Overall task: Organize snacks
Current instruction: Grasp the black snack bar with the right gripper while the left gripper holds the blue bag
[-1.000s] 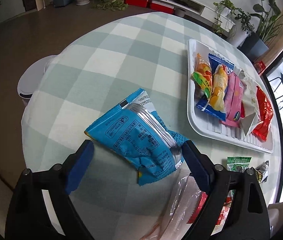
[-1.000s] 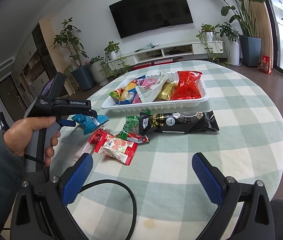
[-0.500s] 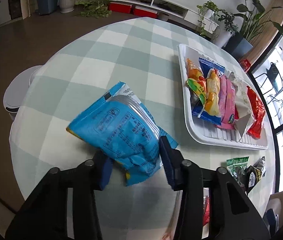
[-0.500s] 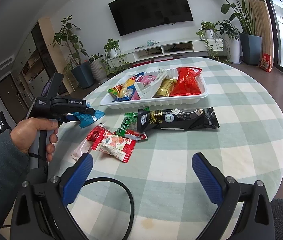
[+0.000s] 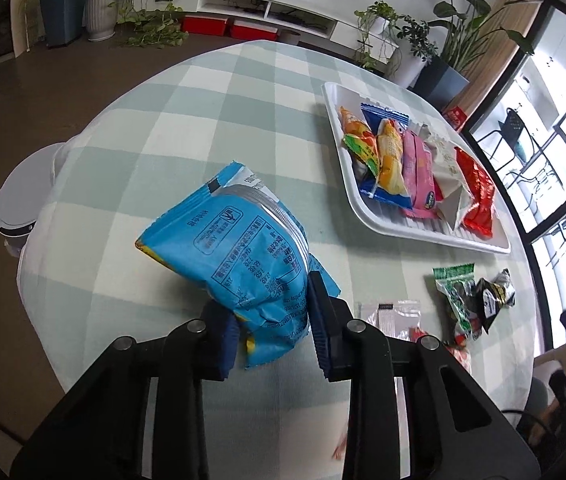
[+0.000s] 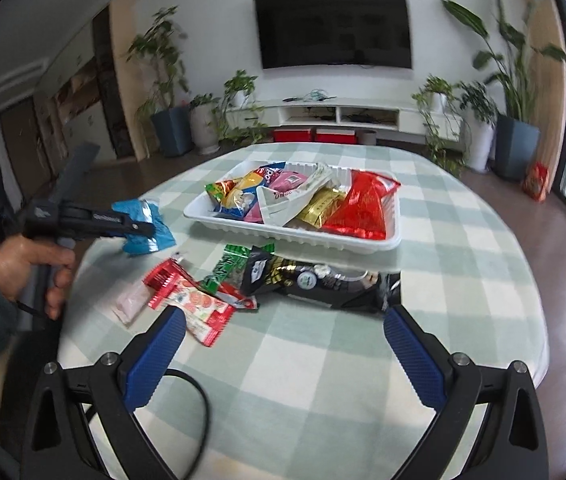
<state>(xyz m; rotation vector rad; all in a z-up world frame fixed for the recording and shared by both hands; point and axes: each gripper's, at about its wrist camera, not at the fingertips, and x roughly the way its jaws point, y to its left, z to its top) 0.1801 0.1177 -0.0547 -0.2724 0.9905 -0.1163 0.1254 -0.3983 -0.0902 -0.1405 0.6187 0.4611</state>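
Observation:
My left gripper (image 5: 271, 312) has its jaws closing on the near end of a blue snack bag (image 5: 243, 248), and both pads press on it. The bag tilts up off the checked tablecloth. In the right wrist view the same blue bag (image 6: 147, 224) hangs at the left gripper (image 6: 141, 230), left of the white tray (image 6: 295, 236). The tray (image 5: 363, 216) holds several packets. My right gripper (image 6: 283, 320) stands open over the cloth with nothing between its fingers. Just beyond it lie a red packet (image 6: 199, 304), a green packet (image 6: 227, 268) and a long black packet (image 6: 323, 284).
A person's hand (image 6: 31, 264) holds the left gripper at the table's left edge. A white round bin (image 5: 23, 200) stands on the floor beside that edge. A black cable (image 6: 199, 400) loops on the cloth near my right gripper. A pale sachet (image 6: 131, 300) lies by the red packet.
The left jaws went from wide open around the blue bag to pressing on it, and the bag rose off the cloth. The right gripper rolled and shifted a little, still open.

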